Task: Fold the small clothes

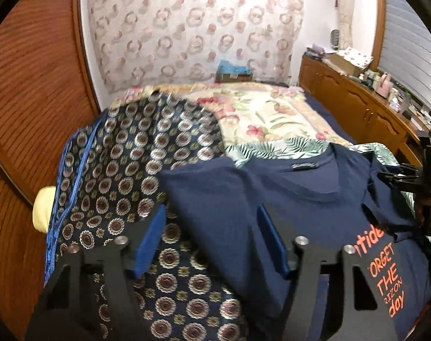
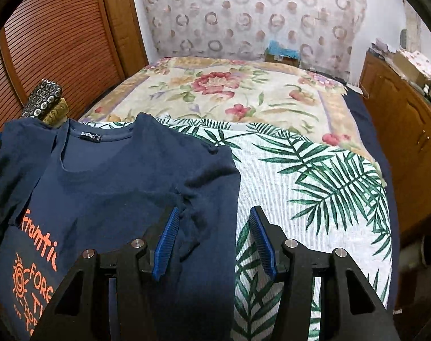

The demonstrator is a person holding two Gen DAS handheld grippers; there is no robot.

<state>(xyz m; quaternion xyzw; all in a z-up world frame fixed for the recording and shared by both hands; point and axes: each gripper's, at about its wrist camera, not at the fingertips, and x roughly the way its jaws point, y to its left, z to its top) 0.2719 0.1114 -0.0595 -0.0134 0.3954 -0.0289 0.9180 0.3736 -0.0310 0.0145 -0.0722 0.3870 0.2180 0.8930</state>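
- Left gripper: fingers spread apart, grasping nothing; navy T-shirt edge lies between them, medallion-print cloth under the left finger.
- Right gripper: fingers released; T-shirt sleeve between them, beside the left pad.
- Palm-leaf sheet lies under the right finger; floral blanket ahead of both fingertips.

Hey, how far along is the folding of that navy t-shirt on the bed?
Partly done: both sides of the navy t-shirt look folded inward over the orange print. In hand: nothing; the left tool and right tool are open over its side edges. Left: folding it lengthwise. The patterned garment beside it looks unfolded.
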